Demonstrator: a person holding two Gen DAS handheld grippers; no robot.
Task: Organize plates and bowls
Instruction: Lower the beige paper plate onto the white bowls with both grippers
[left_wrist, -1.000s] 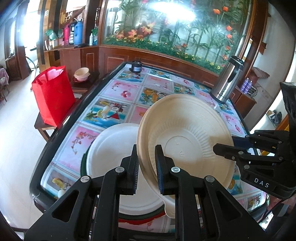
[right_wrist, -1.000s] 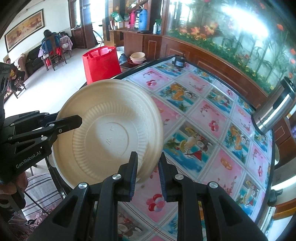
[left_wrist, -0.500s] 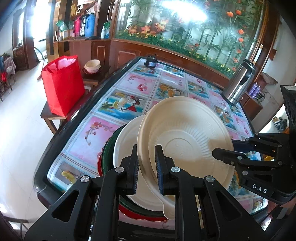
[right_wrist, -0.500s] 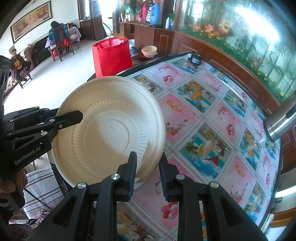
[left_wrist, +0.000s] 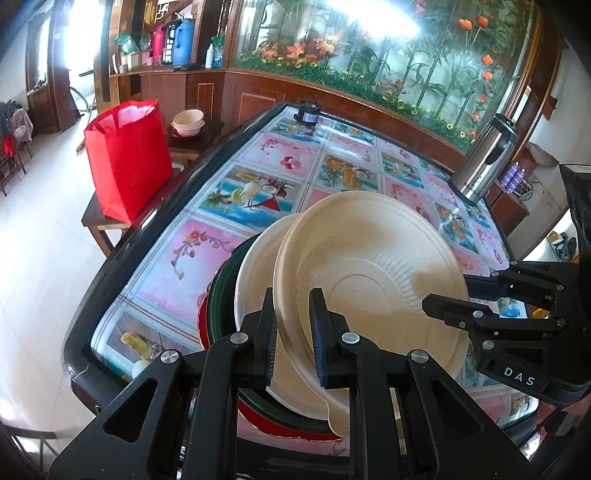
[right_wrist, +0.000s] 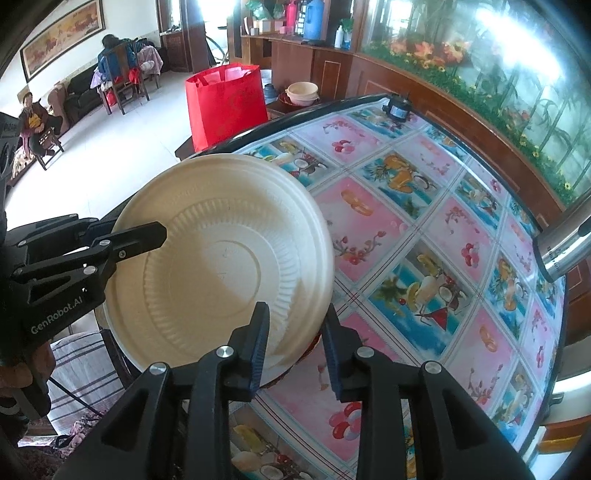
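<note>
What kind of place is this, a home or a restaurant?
Probably a home's living and dining room: a table with a fruit-print cover, a sofa with chairs behind, and flasks on a wooden sideboard.

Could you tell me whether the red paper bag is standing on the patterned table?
No, the red paper bag stands on a low wooden side table beside the patterned table.
</note>
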